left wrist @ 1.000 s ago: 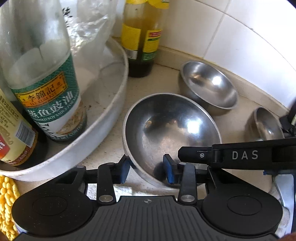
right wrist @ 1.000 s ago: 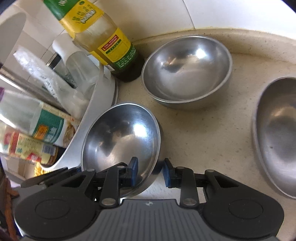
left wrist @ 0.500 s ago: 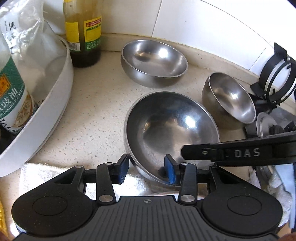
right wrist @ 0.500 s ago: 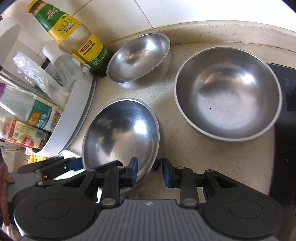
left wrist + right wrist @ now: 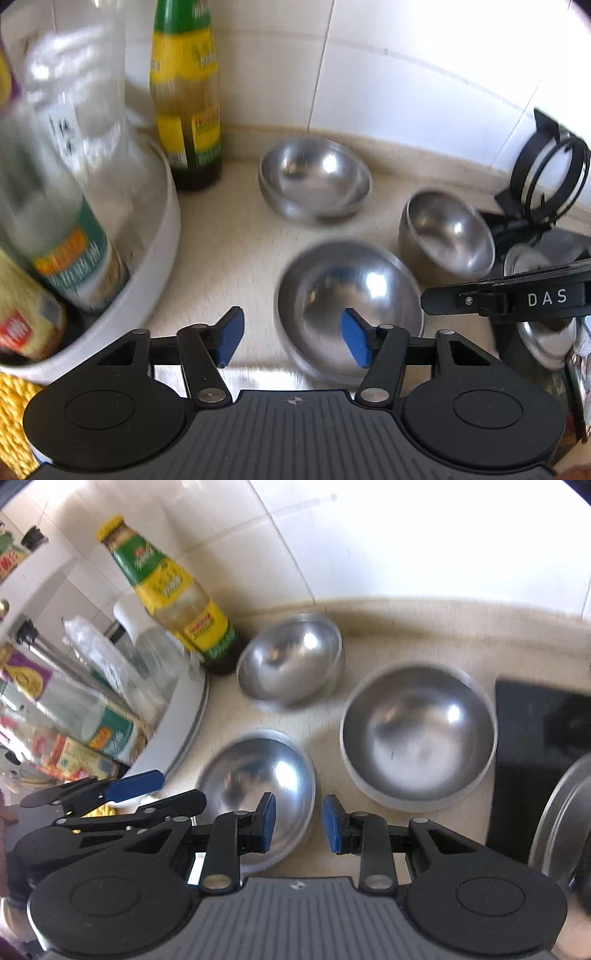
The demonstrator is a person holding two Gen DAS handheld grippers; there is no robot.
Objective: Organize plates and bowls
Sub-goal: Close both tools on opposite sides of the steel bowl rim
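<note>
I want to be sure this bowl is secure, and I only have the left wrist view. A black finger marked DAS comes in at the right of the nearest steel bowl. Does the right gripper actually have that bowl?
Observer: Yes. The right gripper is closed on the nearest steel bowl, with one blue pad inside the rim and one outside.
Operator: Is the right-hand bowl touching it?
Observer: No. In the right wrist view, bare countertop shows between it and the right-hand bowl.
Operator: The bottle at the back is cut off for me. What's on top?
Observer: A yellow cap tops the green-and-yellow bottle.
</note>
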